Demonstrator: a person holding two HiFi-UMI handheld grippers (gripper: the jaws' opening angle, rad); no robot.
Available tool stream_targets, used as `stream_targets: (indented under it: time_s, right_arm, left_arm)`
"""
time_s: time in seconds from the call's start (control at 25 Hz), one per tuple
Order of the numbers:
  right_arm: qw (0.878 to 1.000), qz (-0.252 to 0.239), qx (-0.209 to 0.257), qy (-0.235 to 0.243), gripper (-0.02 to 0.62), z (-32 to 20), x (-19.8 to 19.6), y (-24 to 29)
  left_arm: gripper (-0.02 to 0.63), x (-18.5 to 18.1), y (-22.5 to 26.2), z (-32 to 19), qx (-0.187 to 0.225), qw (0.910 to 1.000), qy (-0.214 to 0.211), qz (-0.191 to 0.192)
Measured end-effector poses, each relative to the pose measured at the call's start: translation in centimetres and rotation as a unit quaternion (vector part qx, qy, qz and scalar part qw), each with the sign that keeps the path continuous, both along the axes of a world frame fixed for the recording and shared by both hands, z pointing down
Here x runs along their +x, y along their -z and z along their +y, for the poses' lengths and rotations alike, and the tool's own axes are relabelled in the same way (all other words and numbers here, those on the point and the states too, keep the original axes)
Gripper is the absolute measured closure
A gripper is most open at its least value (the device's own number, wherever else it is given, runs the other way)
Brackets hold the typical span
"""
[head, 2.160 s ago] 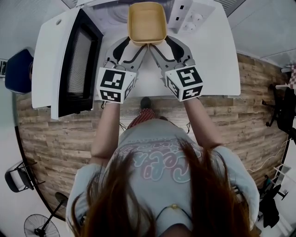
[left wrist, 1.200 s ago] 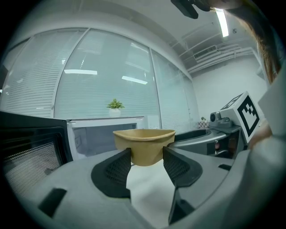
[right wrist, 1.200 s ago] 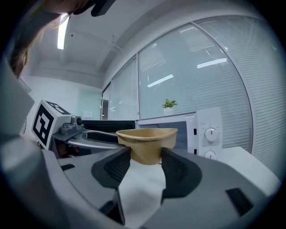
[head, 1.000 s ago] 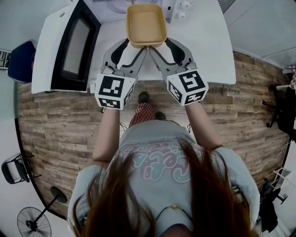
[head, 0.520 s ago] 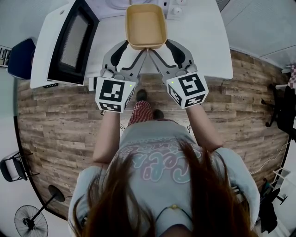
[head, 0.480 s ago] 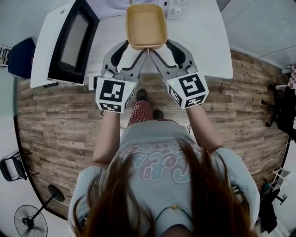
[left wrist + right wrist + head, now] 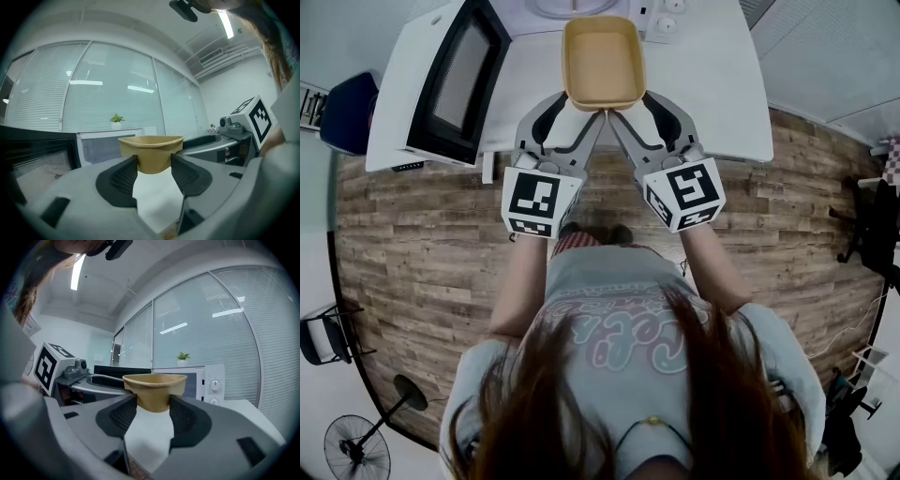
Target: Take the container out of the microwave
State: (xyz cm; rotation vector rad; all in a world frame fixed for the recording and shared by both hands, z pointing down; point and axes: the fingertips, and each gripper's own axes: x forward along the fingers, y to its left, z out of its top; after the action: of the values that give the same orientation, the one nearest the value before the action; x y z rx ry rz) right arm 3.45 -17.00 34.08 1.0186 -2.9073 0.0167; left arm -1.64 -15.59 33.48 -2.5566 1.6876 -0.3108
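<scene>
Two forearms reach forward side by side and about level, with the left gripper [image 7: 575, 112] and the right gripper [image 7: 634, 111] angled inward toward each other. Each pair of jaws is clamped on a near corner of the tan container [image 7: 603, 62], which is held over the middle of the white table [image 7: 712, 84], in front of the microwave [image 7: 664, 17] whose door [image 7: 457, 80] stands open at the table's left edge. Compared with two seconds ago, the container and both grippers have drawn back from the microwave toward the table's near edge, and the grip is unchanged.
</scene>
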Motion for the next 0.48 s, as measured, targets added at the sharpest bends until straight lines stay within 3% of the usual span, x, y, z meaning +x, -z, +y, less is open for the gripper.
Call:
stream_targets:
  time_s: [0.48]
  right_arm:
    - [0.999,-0.014,0.017,-0.025,0.39,2.3,-2.3,3.1]
  left_arm:
    - [0.385,-2.5,2.8,2.0,0.022,0.9994,-0.026,0.011]
